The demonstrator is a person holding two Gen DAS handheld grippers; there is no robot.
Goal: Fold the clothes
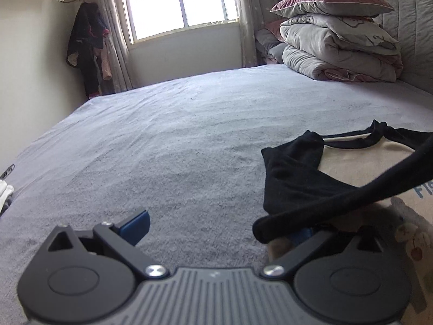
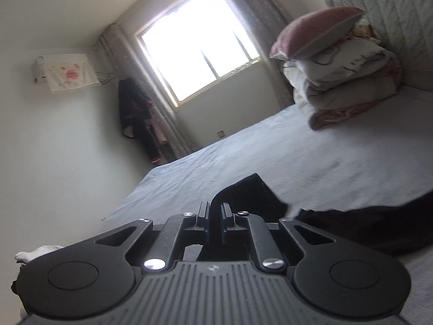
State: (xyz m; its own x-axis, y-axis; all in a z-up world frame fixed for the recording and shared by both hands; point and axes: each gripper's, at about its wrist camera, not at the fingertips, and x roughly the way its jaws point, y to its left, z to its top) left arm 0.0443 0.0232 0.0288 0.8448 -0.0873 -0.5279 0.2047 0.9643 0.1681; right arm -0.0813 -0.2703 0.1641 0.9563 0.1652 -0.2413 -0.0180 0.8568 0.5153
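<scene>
Shirt (image 1: 360,168): cream body, black sleeves and collar, lying on the bed (image 1: 176,135) at its near right part. One black sleeve (image 1: 338,203) is lifted and stretched across the shirt body. Right gripper (image 2: 215,216): jaws nearly closed, pinching black sleeve fabric (image 2: 243,192). Left gripper (image 1: 216,230): jaws spread wide, holding nothing, low over the bed just left of the shirt. Stack of folded quilts (image 1: 338,51) topped by a pillow (image 1: 330,0): far right end of the bed. Window (image 1: 178,2): beyond the bed.

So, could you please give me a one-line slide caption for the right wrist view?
Right gripper shut on a black sleeve, lifting it above the grey bed.
</scene>
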